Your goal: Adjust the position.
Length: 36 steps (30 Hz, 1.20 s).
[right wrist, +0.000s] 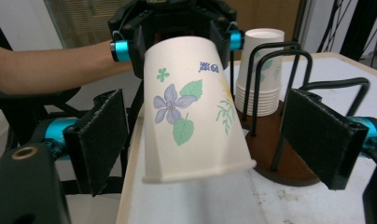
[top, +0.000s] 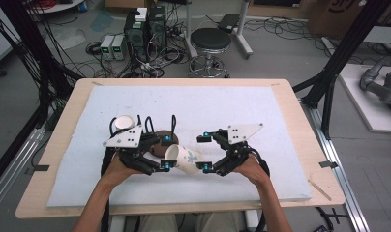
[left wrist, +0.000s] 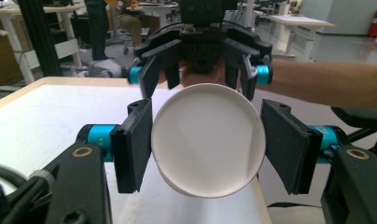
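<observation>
Left tool [top: 165, 152] clamped, right tool [top: 203, 152] spread (facing it), forearms converging

A white paper cup with a purple flower and green leaves printed on its side [right wrist: 191, 116] lies tipped over in the air, just above the white table mat. Its round open mouth [left wrist: 208, 140] is empty and white inside. Its flat bottom end points toward the right side.

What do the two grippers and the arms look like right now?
Both the left gripper and the right gripper are black linkage frames with flat black pads, cyan collars at the jaws, and a grey three-cornered plate on top. Black cables trail from them. The forearms are bare, with no sleeves or gloves.
</observation>
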{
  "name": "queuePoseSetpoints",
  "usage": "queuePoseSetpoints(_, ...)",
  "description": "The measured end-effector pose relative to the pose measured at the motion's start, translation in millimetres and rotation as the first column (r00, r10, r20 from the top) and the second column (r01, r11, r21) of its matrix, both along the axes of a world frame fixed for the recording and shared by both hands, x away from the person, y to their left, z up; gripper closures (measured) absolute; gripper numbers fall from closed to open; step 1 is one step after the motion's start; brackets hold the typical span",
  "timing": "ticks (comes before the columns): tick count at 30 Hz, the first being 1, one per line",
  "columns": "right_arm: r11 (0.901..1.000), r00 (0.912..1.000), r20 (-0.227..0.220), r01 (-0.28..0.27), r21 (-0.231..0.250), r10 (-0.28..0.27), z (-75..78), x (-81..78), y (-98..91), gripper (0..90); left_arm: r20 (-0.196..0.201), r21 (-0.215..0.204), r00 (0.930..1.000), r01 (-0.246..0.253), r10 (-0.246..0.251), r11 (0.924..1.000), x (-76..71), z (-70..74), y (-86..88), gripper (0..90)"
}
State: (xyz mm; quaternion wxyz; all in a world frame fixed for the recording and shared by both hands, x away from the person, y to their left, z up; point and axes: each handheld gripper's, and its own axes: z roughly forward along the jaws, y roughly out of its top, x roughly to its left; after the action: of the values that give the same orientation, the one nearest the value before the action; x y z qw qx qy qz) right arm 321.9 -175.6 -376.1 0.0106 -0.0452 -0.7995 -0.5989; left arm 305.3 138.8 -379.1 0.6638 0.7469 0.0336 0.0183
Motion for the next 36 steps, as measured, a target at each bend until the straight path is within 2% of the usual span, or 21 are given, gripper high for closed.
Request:
queuePoseSetpoints(17, 0.9972, 0.9986, -0.011, -0.051, -0.055, 0.051, -9.7, 0.0, 29.9, 15.8, 0.027, 0.002, 0.9993, 0.025, -0.025, 0.9997, -1.4, 14.3, -8.3, 36.5)
queuePoseSetpoints(23, 0.9964, 0.9981, -0.014, -0.060, -0.060, 0.059, -11.3, 0.2, 33.1, 15.8, 0.030, -0.002, 0.9992, 0.028, -0.028, 0.9996, -2.2, 15.7, -6.6, 36.5)
queuePoseSetpoints(24, 0.9960, 0.9979, -0.027, -0.061, -0.066, 0.060, -11.3, -0.7, 33.2, 15.8, 0.030, -0.002, 0.9992, 0.028, -0.028, 0.9996, -2.2, 15.7, -6.6, 36.5)
queuePoseSetpoints(27, 0.9955, 0.9979, -0.015, -0.064, -0.070, 0.063, -11.9, -0.1, 34.6, 16.5, 0.034, -0.003, 0.9990, 0.029, -0.029, 0.9996, -2.5, 15.8, -6.4, 36.5)
queuePoseSetpoints(29, 0.9950, 0.9977, -0.019, -0.066, -0.076, 0.064, -12.7, -0.4, 35.6, 19.1, 0.032, -0.005, 0.9990, 0.030, -0.030, 0.9995, -2.8, 16.1, -5.9, 36.5)
queuePoseSetpoints(31, 0.9939, 0.9971, -0.008, -0.077, -0.080, 0.076, -12.3, -1.0, 35.8, 25.4, 0.029, -0.006, 0.9992, 0.027, -0.027, 0.9996, -2.1, 15.6, -4.5, 36.6)
queuePoseSetpoints(36, 0.9934, 0.9970, 0.002, -0.077, -0.085, 0.078, -11.8, -1.9, 35.9, 29.2, 0.031, -0.001, 0.9991, 0.029, -0.029, 0.9996, -2.2, 14.9, -3.5, 36.6)
